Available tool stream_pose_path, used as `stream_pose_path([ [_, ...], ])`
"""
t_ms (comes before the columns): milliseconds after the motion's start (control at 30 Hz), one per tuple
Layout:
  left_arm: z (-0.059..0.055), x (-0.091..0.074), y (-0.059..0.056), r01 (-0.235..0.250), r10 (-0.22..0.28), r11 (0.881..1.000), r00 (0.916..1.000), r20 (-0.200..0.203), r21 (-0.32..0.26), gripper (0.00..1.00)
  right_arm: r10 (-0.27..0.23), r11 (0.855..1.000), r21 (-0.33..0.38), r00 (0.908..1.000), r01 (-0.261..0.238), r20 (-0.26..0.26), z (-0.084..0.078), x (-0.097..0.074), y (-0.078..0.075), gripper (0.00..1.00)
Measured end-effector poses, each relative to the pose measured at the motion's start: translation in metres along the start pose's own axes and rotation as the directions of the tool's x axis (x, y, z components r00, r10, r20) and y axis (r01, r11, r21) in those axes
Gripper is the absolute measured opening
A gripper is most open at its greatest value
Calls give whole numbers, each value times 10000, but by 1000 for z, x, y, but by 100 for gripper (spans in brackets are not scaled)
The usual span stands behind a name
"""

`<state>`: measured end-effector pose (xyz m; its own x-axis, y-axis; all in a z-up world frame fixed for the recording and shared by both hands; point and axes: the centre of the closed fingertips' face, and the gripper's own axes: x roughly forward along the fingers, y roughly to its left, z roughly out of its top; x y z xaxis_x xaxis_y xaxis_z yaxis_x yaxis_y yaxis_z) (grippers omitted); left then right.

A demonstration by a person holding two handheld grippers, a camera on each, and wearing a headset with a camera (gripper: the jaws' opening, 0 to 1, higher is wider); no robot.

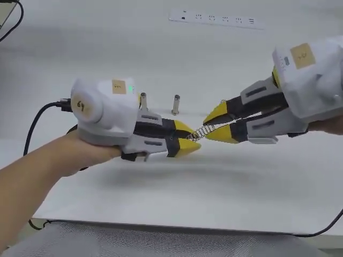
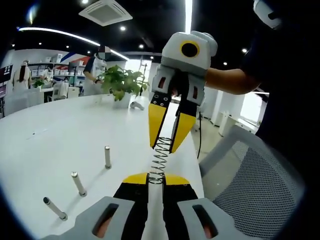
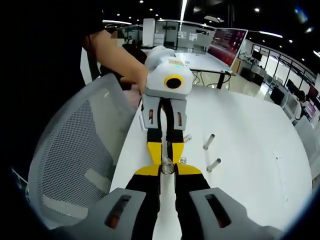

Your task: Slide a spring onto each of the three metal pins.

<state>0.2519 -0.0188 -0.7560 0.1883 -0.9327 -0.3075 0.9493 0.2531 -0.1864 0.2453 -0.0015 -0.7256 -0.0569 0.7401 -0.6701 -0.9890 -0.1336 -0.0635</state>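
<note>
Your left gripper (image 2: 156,178), right gripper (image 3: 168,170) fingers pinch thin coiled metal spring (image 2: 160,159); tugging may overstretch, fling it.

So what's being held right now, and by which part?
One spring, spanning the two grippers: the left gripper clamps one end, the right gripper the other end.

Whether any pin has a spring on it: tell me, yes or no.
No: all three pins stand bare, and the spring is gripped between the left claw and right claw.
</note>
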Motion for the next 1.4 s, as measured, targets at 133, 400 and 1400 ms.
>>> stream_pose_path([
  [133, 0, -1, 0, -20, 20, 10000, 10000, 22, -28, 2, -49, 10000, 73, 9997, 47, 244, 3, 1, -1, 7],
  [400, 5, 2, 1, -31, 32, 10000, 9998, 211, -30, 2, -167, 9990, 427, 9956, 128, 923, 16, 2, -1, 7],
  [1400, 15, -6, 0, -111, 101, 9998, 9988, 488, 191, 2, -1213, 9902, 1032, 9456, 940, 3020, 35, 1, -8, 7],
])
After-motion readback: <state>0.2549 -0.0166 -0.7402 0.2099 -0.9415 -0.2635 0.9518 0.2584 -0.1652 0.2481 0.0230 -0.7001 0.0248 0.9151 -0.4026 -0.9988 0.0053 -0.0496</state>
